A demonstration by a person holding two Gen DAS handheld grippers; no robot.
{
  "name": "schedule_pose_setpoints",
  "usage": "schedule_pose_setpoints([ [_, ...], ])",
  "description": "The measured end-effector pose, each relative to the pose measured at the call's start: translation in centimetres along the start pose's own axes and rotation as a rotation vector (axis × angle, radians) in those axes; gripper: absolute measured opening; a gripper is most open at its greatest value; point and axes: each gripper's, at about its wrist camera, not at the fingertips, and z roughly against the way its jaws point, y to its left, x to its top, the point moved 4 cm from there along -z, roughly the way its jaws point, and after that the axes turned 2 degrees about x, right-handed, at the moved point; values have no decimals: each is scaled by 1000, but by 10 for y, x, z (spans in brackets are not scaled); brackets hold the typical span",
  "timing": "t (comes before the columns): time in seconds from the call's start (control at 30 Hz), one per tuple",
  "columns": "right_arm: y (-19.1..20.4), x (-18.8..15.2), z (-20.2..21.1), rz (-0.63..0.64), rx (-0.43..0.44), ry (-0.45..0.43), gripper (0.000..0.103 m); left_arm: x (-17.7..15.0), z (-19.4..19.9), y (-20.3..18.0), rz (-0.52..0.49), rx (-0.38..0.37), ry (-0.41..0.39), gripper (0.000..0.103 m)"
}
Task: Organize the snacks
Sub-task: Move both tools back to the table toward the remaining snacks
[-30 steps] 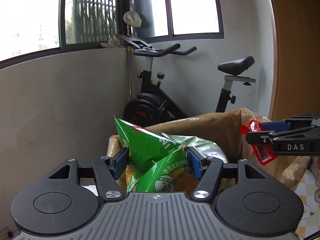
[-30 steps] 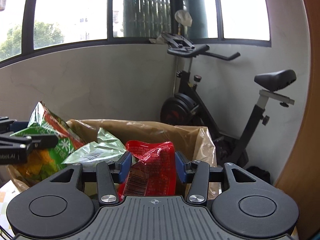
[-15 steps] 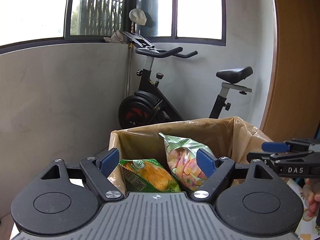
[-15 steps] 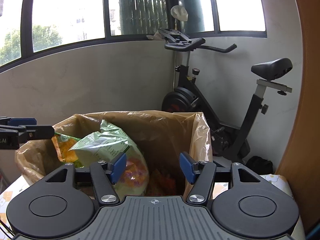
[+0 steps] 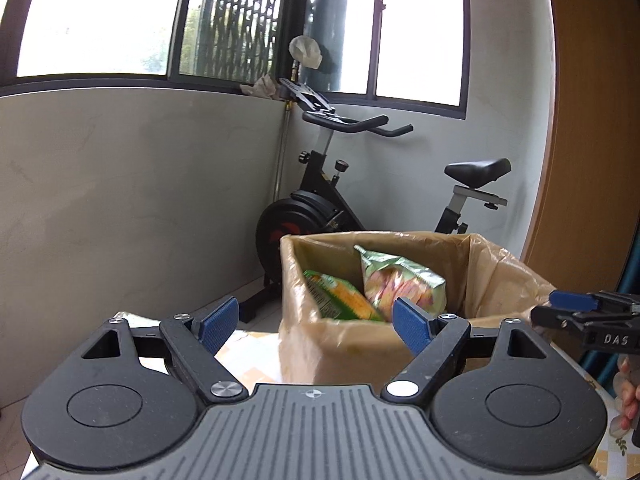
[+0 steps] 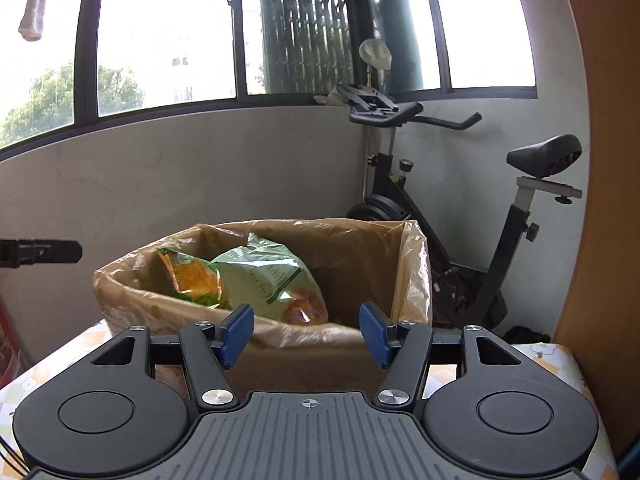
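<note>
- Hovering near the box (image 6: 280, 344), your right hand-held gripper (image 6: 306, 330) has its jaws apart with nothing between the pads; they have just been opening.
- Your left hand-held gripper (image 5: 316, 320) stands wider still, also empty and also just opened, to the left of the box and on its near side.
- Two snack bags show inside: an orange-and-green bag (image 5: 344, 298) on the left and a pale green bag (image 5: 400, 282) leaning beside it, touching it. A red bag may lie deeper on the right, but you cannot see it from here.
- One box, lined with one thin brown plastic liner (image 6: 416, 264) folded over its rim, stands on the table (image 6: 560, 360) with its flowered cloth.
- Watch the liner: it looks loose and crinkled, so a pad sweeping past the near rim could catch it and drag the box or pull the lining inward.
- The pale green bag sits high, near the rim; a nudge from either hand-held gripper could tip it out over the edge.
- Both hand-held grippers work close together, so crossing paths on the next reach risks a knock.
- One exercise bike (image 6: 460, 208) stands behind, well apart from the table and no concern.
</note>
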Motion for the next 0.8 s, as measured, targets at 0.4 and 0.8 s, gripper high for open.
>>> schedule_pose_setpoints([
  [0.4, 13, -43, 23, -42, -23, 38, 56, -51, 30, 18, 82, 44, 43, 86],
  [0.8, 17, -99, 6, -60, -33, 178, 56, -91, 12, 24, 100, 56, 161, 85],
])
